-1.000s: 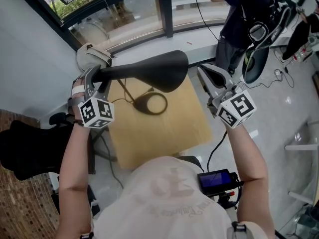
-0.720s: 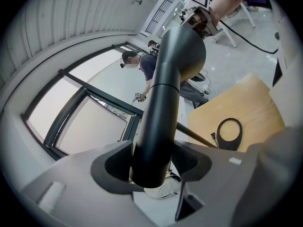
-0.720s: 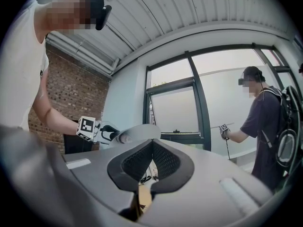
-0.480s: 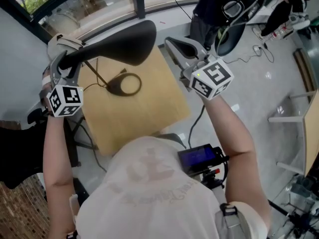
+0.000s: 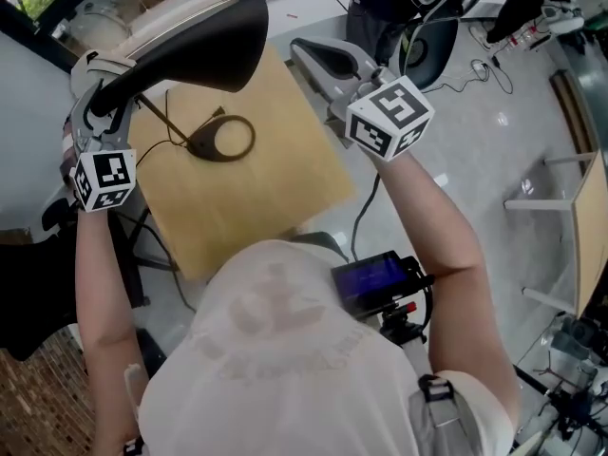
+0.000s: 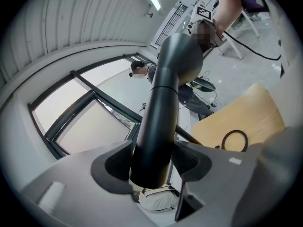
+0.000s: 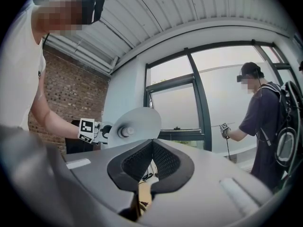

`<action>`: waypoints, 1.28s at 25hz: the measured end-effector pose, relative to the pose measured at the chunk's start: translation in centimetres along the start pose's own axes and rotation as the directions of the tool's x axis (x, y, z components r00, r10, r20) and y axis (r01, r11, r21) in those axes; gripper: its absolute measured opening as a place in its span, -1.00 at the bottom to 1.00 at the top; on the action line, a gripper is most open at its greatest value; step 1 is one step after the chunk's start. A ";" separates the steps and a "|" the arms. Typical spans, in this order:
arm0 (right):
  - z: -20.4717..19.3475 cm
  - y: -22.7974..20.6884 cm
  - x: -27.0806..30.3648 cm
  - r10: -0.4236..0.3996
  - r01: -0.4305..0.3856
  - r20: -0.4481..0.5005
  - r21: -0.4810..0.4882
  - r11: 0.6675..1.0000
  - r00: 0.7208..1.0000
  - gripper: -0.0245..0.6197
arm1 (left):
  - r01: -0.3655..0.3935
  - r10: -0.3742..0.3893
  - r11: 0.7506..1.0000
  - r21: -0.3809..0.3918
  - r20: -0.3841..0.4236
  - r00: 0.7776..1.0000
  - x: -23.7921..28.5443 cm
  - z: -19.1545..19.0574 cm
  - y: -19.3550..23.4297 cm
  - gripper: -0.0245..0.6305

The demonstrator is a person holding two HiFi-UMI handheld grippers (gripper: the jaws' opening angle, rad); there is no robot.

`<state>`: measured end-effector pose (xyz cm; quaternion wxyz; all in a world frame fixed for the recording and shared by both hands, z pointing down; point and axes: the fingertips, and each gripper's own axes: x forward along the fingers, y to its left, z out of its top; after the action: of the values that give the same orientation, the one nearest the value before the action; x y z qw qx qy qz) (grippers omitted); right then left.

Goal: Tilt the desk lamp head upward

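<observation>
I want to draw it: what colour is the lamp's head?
The lamp head is black on the outside; the head view shows it best.

- Desk lamp head (image 5: 204, 50): matte black, a narrow tube widening into a rounded shade, raised above its base.
- Base (image 5: 224, 139): black open ring, flat on the wooden table (image 5: 275, 188).

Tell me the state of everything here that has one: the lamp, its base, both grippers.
Black tapered desk lamp head: clamped at its narrow end, open face tipped sideways.
Black ring lamp base: flat on the light wooden table.
Left gripper: fingers shut on the lamp head.
Right gripper: fingers together, empty, clear of the lamp.
</observation>
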<state>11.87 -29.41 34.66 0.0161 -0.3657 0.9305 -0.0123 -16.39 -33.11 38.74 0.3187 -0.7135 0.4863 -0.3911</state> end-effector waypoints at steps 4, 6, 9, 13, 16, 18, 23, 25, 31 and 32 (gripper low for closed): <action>-0.5 0.2 -0.2 0.009 -0.008 -0.021 0.002 1.000 1.000 -0.89 | -0.011 0.012 0.999 -0.031 0.018 1.000 0.0 -0.1 -0.3 -0.18; -0.5 0.1 -0.2 0.008 -0.008 -0.020 0.007 1.000 1.000 -0.89 | -0.013 0.015 0.999 -0.050 0.026 1.000 0.0 0.0 -0.4 -0.19; -0.4 0.2 -0.4 0.013 -0.013 -0.028 0.008 1.000 1.000 -0.89 | -0.013 0.017 0.995 -0.100 0.038 0.999 -0.1 0.2 -0.8 -0.19; -0.8 0.0 -0.6 0.010 -0.009 -0.023 0.014 1.000 1.000 -0.89 | -0.025 0.034 0.988 -0.151 0.053 0.998 -0.1 0.2 -1.0 -0.19; -1.0 0.1 -0.7 0.007 -0.007 -0.029 0.014 1.000 1.000 -0.89 | -0.028 0.037 0.989 -0.147 0.059 0.998 -0.2 0.2 -1.1 -0.19; -1.0 0.1 -0.7 0.006 -0.006 -0.034 0.012 1.000 0.999 -0.89 | -0.024 0.032 0.990 -0.138 0.053 0.998 -0.2 0.1 -1.1 -0.19; -1.0 0.1 -0.6 0.002 -0.002 -0.039 0.013 1.000 0.999 -0.89 | -0.001 0.001 1.000 -0.016 -0.012 1.000 0.0 -0.6 -1.2 -0.23; -0.9 -0.1 -0.9 -0.003 0.004 -0.038 0.013 1.000 0.999 -0.89 | 0.025 -0.023 0.998 0.055 -0.037 0.999 -0.2 -0.7 -1.4 -0.23; -1.1 -0.8 -1.3 -0.019 0.020 -0.038 0.022 1.000 0.999 -0.89 | 0.075 -0.064 0.982 0.176 -0.067 0.996 -2.2 -0.7 -0.9 -0.20; -1.2 -0.8 -1.3 -0.018 0.019 -0.038 0.027 0.999 0.999 -0.89 | 0.082 -0.069 0.978 0.194 -0.070 0.995 -2.3 -0.6 -0.8 -0.19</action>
<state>13.37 -29.11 35.94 0.0033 -0.3735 0.9271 -0.0320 -17.04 -30.70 39.12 0.3571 -0.6837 0.4275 -0.4714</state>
